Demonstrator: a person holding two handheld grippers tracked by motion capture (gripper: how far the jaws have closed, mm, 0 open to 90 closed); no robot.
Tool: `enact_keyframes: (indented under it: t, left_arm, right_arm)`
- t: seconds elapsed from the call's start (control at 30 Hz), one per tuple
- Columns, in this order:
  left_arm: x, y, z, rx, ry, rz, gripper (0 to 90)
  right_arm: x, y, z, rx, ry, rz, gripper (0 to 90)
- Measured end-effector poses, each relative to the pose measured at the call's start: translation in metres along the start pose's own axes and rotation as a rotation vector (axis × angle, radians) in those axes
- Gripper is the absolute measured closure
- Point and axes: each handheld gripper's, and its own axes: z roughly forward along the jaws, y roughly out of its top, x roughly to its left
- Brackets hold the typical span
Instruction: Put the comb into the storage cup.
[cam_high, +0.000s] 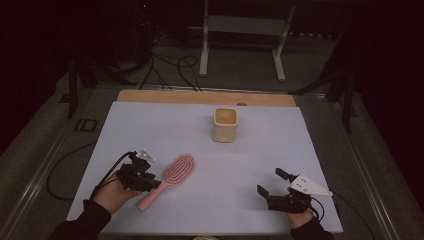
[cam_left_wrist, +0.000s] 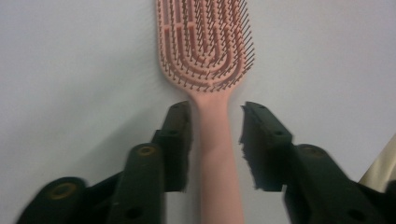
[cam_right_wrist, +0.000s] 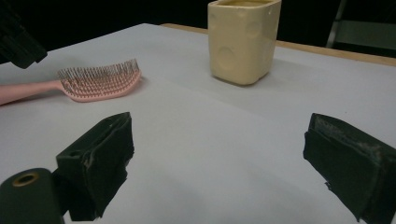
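A pink hairbrush (cam_high: 172, 177) lies bristles up on the pale sheet at the front left, its handle pointing toward the person. My left gripper (cam_high: 155, 182) sits over that handle. In the left gripper view the handle (cam_left_wrist: 215, 154) runs between the two black jaws, with a thin gap showing on each side, so the pads do not press on it. The left gripper (cam_left_wrist: 215, 112) is open. A cream cup (cam_high: 225, 124) stands upright at the back centre. My right gripper (cam_high: 270, 181) rests at the front right, open wide with nothing between its jaws (cam_right_wrist: 219, 140). It faces the cup (cam_right_wrist: 243, 39) and the brush (cam_right_wrist: 100, 81).
The pale sheet (cam_high: 150, 130) covers the table, and a wooden strip (cam_high: 200, 96) shows along its far edge. Beyond the table stand a metal frame (cam_high: 240, 40) and cables on the floor. Bare sheet lies between the brush, the cup and the right gripper.
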Motion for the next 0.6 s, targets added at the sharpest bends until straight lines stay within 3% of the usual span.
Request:
enact_keyframes:
  t: [0.1,0.33,0.5,0.6]
  left_arm:
    - [-0.002,0.002,0.002,0.006,0.007,0.002,51.8]
    - [-0.004,0.006,0.009,0.050,0.026,-0.024,16.0]
    - [-0.008,0.009,0.019,0.114,0.017,-0.032,2.8]
    - [-0.010,0.011,0.025,0.150,0.017,-0.021,0.9]
  right_arm:
    - [0.000,0.000,0.001,0.000,0.003,0.004,8.1]
    - [0.000,-0.001,0.001,0.003,0.004,0.000,8.1]
    - [0.000,-0.001,0.001,0.008,0.005,-0.001,8.1]
    - [0.000,0.000,0.001,0.005,0.004,-0.004,8.1]
